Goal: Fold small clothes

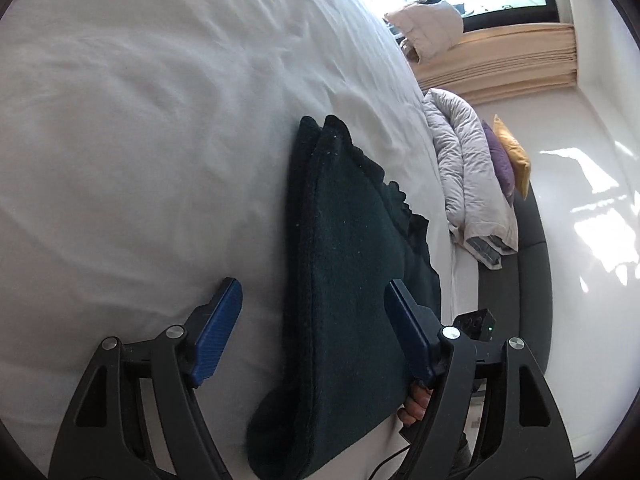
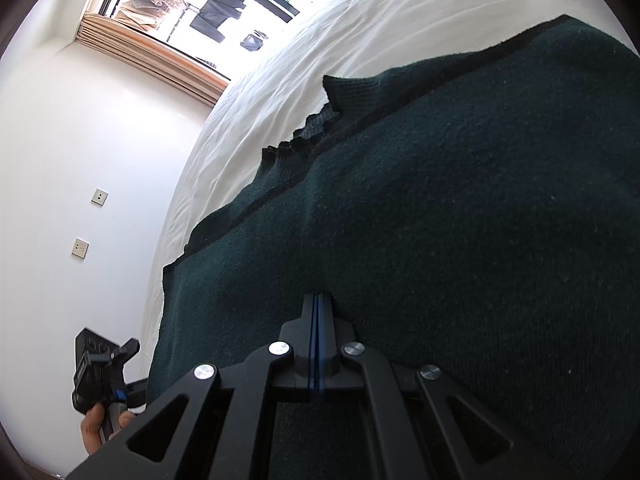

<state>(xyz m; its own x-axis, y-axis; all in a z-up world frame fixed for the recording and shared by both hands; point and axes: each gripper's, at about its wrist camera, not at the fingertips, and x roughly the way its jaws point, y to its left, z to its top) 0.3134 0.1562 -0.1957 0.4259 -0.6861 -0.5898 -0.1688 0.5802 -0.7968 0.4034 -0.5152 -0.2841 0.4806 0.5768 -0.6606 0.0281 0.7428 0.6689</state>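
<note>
A dark green knit sweater [image 1: 344,280] lies folded on the white bed [image 1: 140,140]. In the left wrist view my left gripper [image 1: 312,292] is open, its blue pads either side of the sweater's near edge, not gripping it. In the right wrist view the sweater [image 2: 440,200] fills most of the frame, with its ribbed collar [image 2: 348,92] toward the far side. My right gripper [image 2: 318,300] has its fingers closed together against the sweater's surface; whether any fabric is pinched between them does not show. The left gripper also shows in the right wrist view [image 2: 104,368], held in a hand.
A grey quilt [image 1: 468,176] with a purple cushion [image 1: 498,156] and a yellow cushion [image 1: 514,152] lies on a dark bench [image 1: 532,264] past the bed's right edge. A window [image 2: 224,4] with a folded blind stands beyond. A white wall with sockets [image 2: 80,247] is at left.
</note>
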